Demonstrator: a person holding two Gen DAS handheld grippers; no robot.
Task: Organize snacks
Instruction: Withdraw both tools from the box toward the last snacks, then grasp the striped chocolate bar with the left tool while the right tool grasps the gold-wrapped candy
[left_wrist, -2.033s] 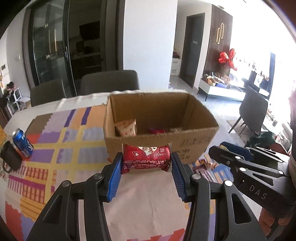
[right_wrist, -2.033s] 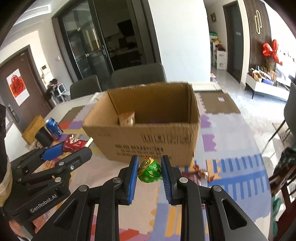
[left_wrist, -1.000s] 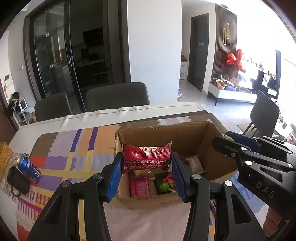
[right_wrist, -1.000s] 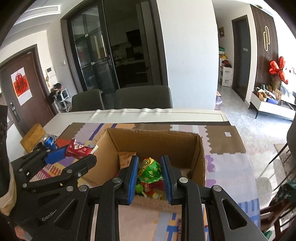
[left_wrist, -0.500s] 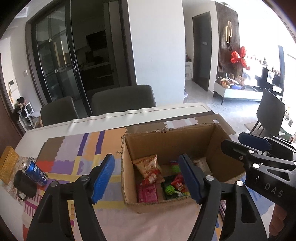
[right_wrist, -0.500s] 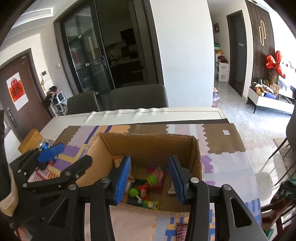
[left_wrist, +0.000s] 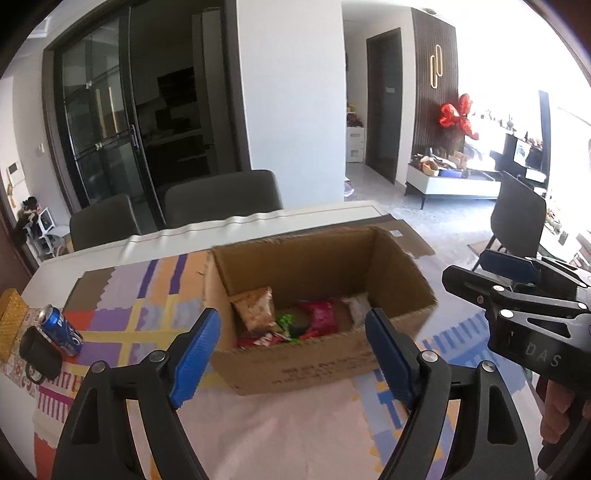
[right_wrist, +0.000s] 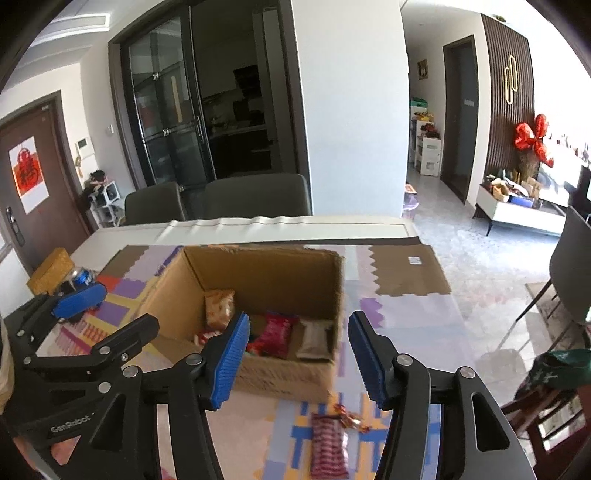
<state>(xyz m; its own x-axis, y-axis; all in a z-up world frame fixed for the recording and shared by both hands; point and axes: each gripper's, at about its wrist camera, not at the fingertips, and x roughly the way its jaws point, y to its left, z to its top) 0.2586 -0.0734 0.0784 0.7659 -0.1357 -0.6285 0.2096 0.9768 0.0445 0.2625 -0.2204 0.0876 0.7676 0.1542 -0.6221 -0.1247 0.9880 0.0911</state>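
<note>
An open cardboard box stands on the patterned table mat; it also shows in the right wrist view. Inside lie several snacks: a tan packet, a red packet and a green sweet. My left gripper is open and empty, held just before the box's near wall. My right gripper is open and empty over the box's near right corner. A red striped packet and small wrapped sweets lie on the mat below the right gripper.
A blue drink can and a black mug stand at the table's left, beside a yellow box. Grey chairs stand behind the table. A dark chair stands off the table's right side.
Both grippers carried snacks over the box, then opened: the red packet and the green sweet dropped into it. Both have since drawn back slightly toward the near side, empty.
</note>
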